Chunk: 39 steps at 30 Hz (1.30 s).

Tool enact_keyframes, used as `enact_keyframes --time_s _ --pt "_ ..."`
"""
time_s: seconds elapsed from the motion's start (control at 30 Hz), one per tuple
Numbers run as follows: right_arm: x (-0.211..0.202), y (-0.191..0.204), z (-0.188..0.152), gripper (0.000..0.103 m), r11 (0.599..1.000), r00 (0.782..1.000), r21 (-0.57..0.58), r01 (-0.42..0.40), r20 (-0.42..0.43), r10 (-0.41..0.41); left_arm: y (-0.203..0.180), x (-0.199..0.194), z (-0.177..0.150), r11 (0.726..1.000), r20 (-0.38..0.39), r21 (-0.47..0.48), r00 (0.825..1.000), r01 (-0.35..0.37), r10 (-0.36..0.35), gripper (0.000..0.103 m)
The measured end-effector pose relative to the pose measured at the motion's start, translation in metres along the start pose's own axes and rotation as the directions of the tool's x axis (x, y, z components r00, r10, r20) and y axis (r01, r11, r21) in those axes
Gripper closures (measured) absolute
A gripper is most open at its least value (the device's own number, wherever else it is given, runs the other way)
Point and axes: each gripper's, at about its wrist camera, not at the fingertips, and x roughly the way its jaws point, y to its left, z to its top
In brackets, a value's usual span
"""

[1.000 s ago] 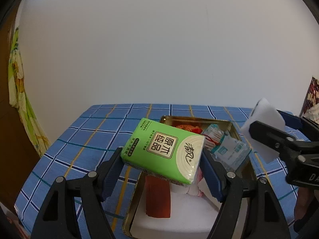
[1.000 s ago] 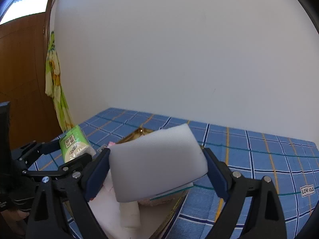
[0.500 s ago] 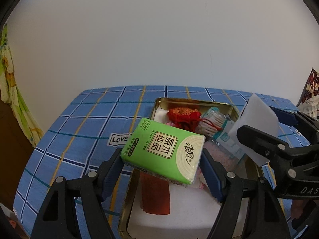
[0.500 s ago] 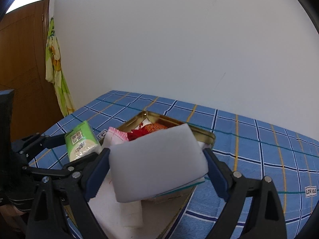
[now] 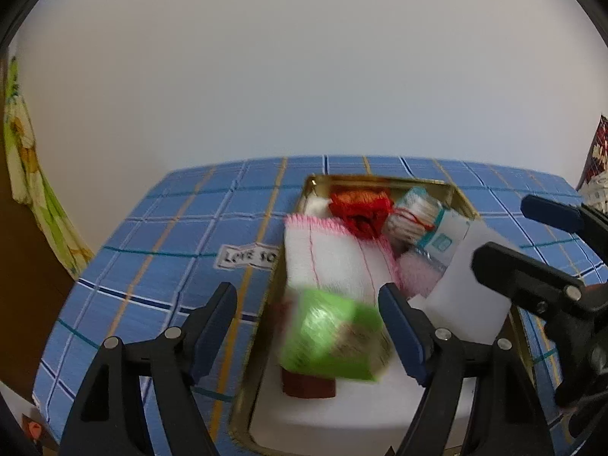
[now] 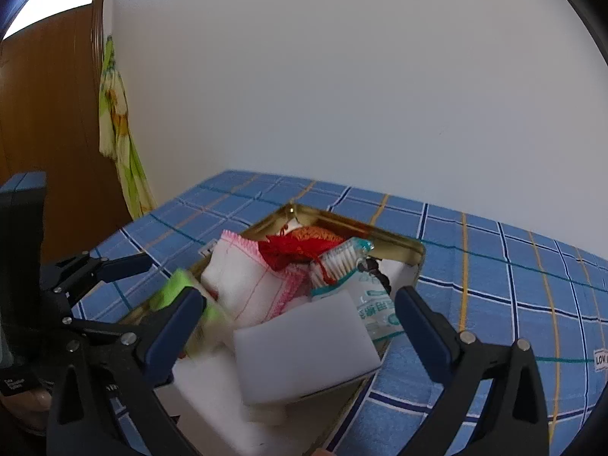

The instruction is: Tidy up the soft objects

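Note:
A green tissue pack point(image 5: 330, 338), blurred in motion, drops free between the opening jaws of my left gripper point(image 5: 307, 300); neither pad touches it. It is over the near end of a gold tin point(image 5: 380, 180). In the right wrist view a white sponge block point(image 6: 304, 345) sits tilted in the tin point(image 6: 342, 224), below my right gripper point(image 6: 300, 298), whose jaws are opening wide and stand clear of it. The tin also holds a pink-edged white cloth point(image 5: 330, 262), a red-orange knitted piece point(image 5: 361, 205) and a cotton swab bundle point(image 5: 414, 216).
The tin rests on a blue checked tablecloth point(image 5: 171, 247) against a white wall. A green-yellow cloth point(image 5: 22, 174) hangs at the left beside a wooden door point(image 6: 49, 133). A dark red item point(image 5: 307, 383) lies on white padding in the tin.
Both grippers opened and let go: the green tissue pack and the white sponge have dropped from between the pads down into the tin. Both views tilted slightly downward.

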Motion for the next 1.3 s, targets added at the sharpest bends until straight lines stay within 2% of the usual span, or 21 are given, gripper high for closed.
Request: enact_keyframes --time_s 0.07,0.17,0.5,0.8,0.97,1.3 --pt "-0.008 -0.002 -0.001 0.000 1.000 1.000 0.022 -0.001 0.023 0.000 0.000 -0.009 0.000 1.000 0.026 0.006 1.000 -0.011 0.011 0.019" --pt "-0.021 -0.004 -0.001 0.000 0.999 0.998 0.045 -0.012 0.062 0.009 0.000 -0.020 -0.001 0.999 0.056 0.009 0.998 -0.033 0.033 0.018" --pt "-0.061 -0.001 -0.006 0.000 0.998 0.988 0.054 -0.034 0.152 0.025 0.004 -0.048 -0.011 0.998 0.090 -0.065 0.996 -0.013 0.019 0.018" --pt "-0.084 0.000 -0.023 0.000 0.998 0.983 0.054 -0.025 0.184 0.014 -0.003 -0.063 -0.017 0.996 0.101 -0.086 0.995 0.002 0.007 0.018" --pt "-0.097 -0.001 -0.029 0.000 0.999 0.978 0.051 0.009 0.206 -0.019 -0.006 -0.072 -0.020 0.995 0.109 -0.098 0.994 0.007 0.004 0.017" --pt "-0.095 0.001 -0.035 0.000 0.999 0.979 0.036 0.040 0.201 -0.047 -0.008 -0.076 -0.022 0.995 0.109 -0.099 0.994 -0.001 0.012 0.015"
